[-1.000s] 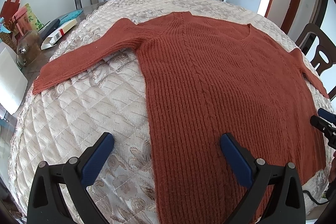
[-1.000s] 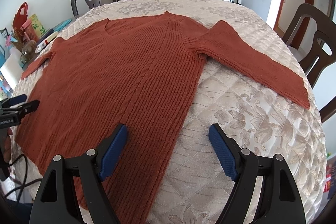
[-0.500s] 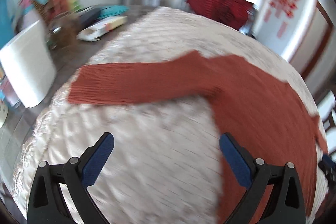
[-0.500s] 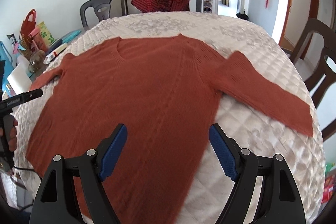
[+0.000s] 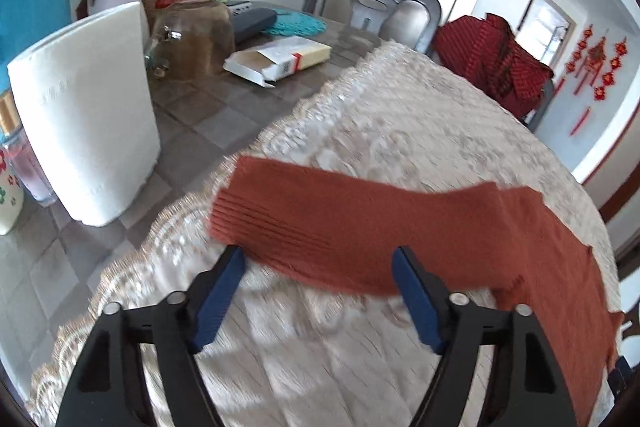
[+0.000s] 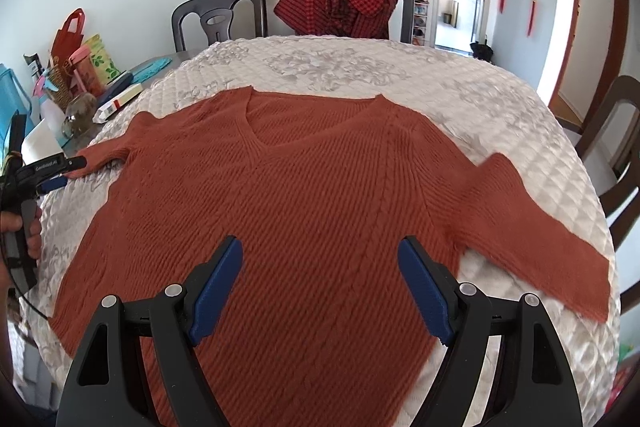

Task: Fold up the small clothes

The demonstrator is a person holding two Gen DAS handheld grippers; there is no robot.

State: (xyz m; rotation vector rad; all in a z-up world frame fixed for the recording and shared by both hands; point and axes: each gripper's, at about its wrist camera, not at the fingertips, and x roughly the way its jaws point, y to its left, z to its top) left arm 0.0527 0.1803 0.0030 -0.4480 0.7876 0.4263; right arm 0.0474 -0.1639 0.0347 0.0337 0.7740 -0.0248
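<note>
A rust-orange knitted sweater (image 6: 312, 195) lies flat, front up, on a cream quilted cover (image 6: 360, 67) spread over a tabletop. Its V-neck points toward the camera side, and both sleeves stretch out to either side.

The left gripper (image 5: 318, 267) is spread wide, its blue-padded fingers (image 5: 218, 291) hovering just above the cuff end of one sleeve (image 5: 320, 223). That sleeve runs across the cover near its scalloped edge. The pads frame the cuff but hold nothing. In the right wrist view, this same gripper appears at the far left edge, with its tips right at the cuff.

The right gripper (image 6: 320, 267) is also spread wide and grips nothing. It hangs over the lower body of the sweater, with the other sleeve (image 6: 540, 231) lying off to its right.

Beside the cover, on the bare tabletop (image 5: 200, 107), stand a white paper roll (image 5: 84, 115), a glass jar (image 5: 192, 39) and an opened white carton (image 5: 276, 61). A red checked garment (image 6: 340, 3) is draped over a chair (image 6: 404, 7) at the far side, and another dark chair (image 6: 218, 17) stands next to it.
</note>
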